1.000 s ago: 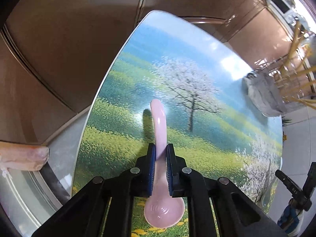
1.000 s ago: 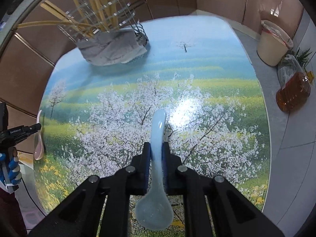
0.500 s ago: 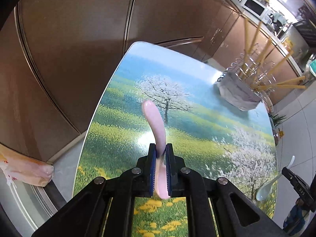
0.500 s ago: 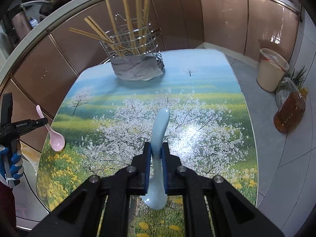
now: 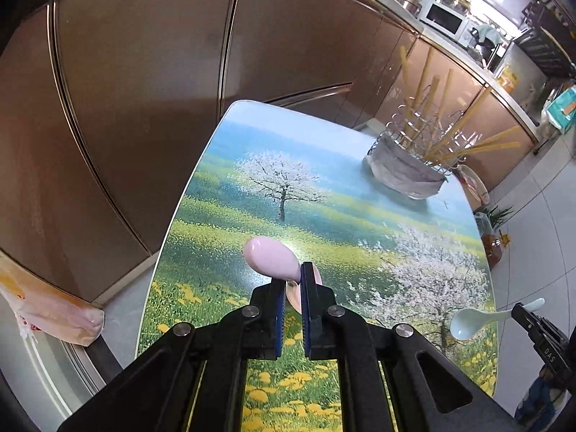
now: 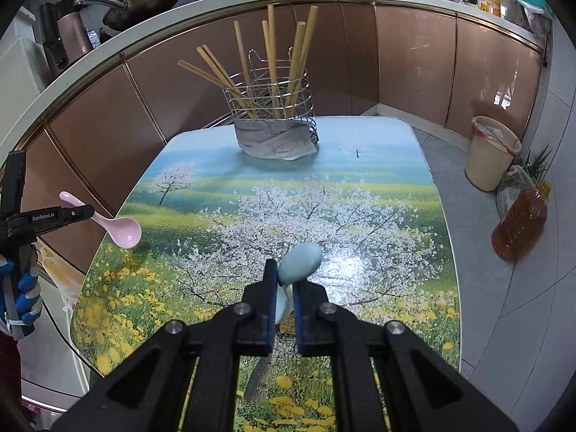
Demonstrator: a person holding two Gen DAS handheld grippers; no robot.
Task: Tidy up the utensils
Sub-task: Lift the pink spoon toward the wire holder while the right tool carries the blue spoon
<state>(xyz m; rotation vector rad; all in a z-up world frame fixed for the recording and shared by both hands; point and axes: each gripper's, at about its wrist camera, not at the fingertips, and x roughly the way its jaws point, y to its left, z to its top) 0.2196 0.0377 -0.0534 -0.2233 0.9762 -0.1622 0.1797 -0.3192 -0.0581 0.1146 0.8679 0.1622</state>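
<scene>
**Two spoons held up over the flower table**

Brown kitchen cupboards point(image 6: 414, 68) stand behind a table point(image 6: 360, 194) with a picture of blossom trees and yellow flowers on it. At 12 o'clock in the right wrist view, at the far end of the table, a wire basket point(image 6: 271, 106) holds wooden chopsticks point(image 6: 271, 57), with a gray cloth point(image 6: 275, 142) around its bottom.

Pinched tight in the left gripper point(image 5: 292, 289) is a pink spoon point(image 5: 271, 256), up in the air above the table. The right gripper point(image 6: 284, 293) squeezes a blue spoon point(image 6: 300, 261) the same way. A bin point(image 6: 491, 153) and a bottle of oil point(image 6: 520, 228) sit on the floor at 3 o'clock.
</scene>
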